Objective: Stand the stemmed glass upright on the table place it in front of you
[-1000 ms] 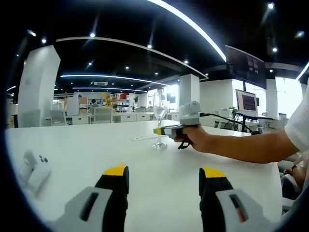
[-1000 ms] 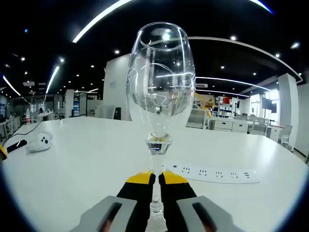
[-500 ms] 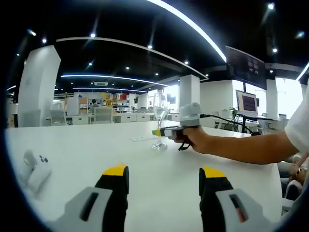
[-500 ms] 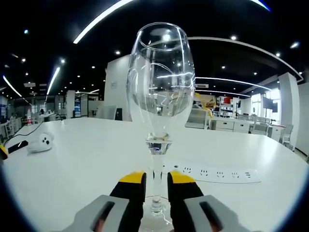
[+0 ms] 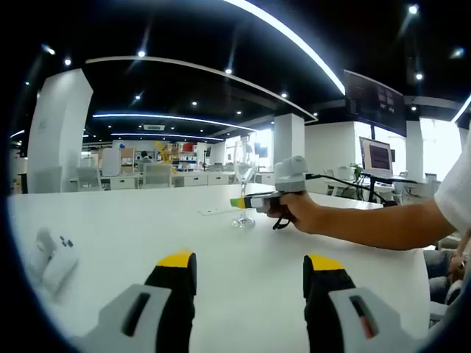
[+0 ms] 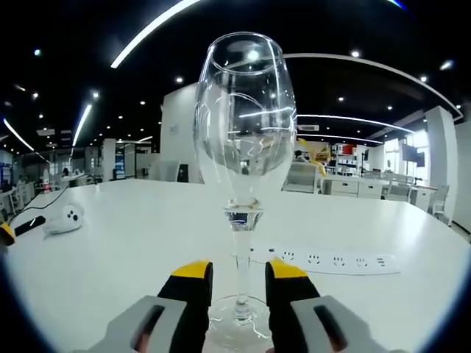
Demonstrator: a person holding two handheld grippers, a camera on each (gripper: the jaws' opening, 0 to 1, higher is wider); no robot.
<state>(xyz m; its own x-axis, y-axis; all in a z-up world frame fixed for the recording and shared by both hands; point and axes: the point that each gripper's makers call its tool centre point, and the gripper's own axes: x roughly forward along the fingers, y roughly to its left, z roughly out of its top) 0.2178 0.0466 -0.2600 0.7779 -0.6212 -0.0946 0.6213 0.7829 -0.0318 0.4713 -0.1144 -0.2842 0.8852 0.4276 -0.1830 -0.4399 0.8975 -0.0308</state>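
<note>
right gripper [image 6: 237,278] released stem, now apart; stemmed glass [image 6: 243,147] upright on table [image 6: 110,250]; left gripper [image 5: 250,272] open.

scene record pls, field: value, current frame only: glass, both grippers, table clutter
glass: stemmed glass upright, foot on white table
right gripper: right gripper open, jaws either side of stem, not touching it
left gripper: left gripper open, empty, low over the table
clutter: power strip behind the glass; white controller at the left edge
task state: glass stands, released

Stemmed glass [image 6: 244,169] upright on table [image 6: 118,243], power strip [image 6: 331,260] behind
</note>
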